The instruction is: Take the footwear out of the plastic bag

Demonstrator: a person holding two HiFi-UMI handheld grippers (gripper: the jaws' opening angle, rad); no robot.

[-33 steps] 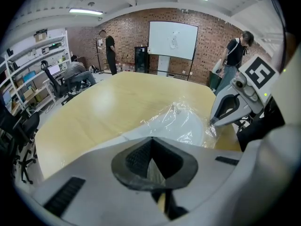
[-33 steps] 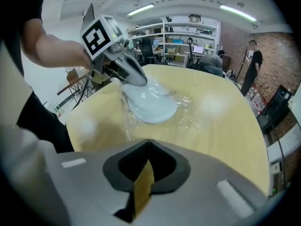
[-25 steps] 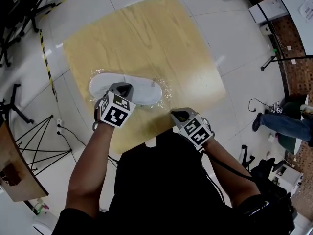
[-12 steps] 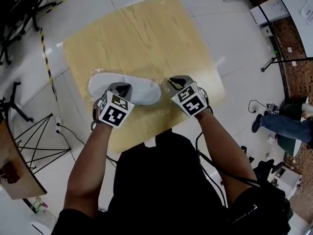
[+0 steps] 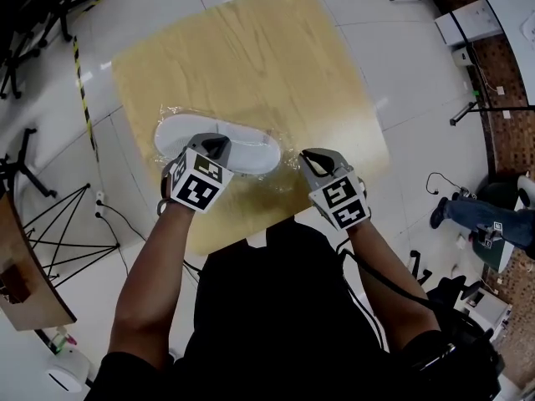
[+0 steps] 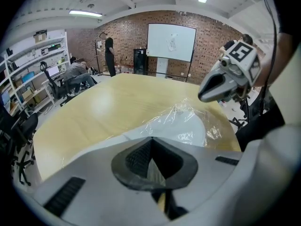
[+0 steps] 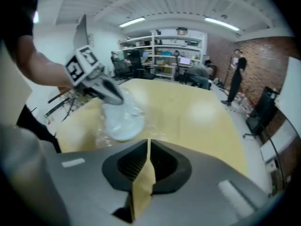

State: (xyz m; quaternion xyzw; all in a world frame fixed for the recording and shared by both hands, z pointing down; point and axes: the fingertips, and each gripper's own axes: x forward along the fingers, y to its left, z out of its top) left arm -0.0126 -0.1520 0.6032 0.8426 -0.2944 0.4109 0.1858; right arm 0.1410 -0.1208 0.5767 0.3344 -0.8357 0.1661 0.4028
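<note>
A white slipper point(image 5: 244, 150) lies inside a clear plastic bag point(image 5: 287, 151) on the wooden table point(image 5: 251, 48). My left gripper point(image 5: 215, 146) rests at the slipper's near side, jaws shut on the bag's film. In the left gripper view the slipper point(image 6: 188, 126) sits just past the left gripper point(image 6: 149, 139). My right gripper point(image 5: 313, 158) hovers beside the bag's right end. Its jaws have just been closing and stand a thin slit apart, with only table colour showing between them. From the right gripper point(image 7: 148, 142) the slipper point(image 7: 122, 122) lies ahead to the left.
The table's near edge point(image 5: 251, 228) runs just in front of my body. Black chairs point(image 5: 25, 23) and a black stand point(image 5: 50, 224) stand on the tiled floor at the left. A person's legs point(image 5: 476, 215) are at the right. Shelves point(image 7: 160, 55) and a whiteboard point(image 6: 171, 42) line the walls.
My right gripper came forward from the table's near edge to the bag's right end, then drew back a little toward me. The left gripper kept still on the bag.
</note>
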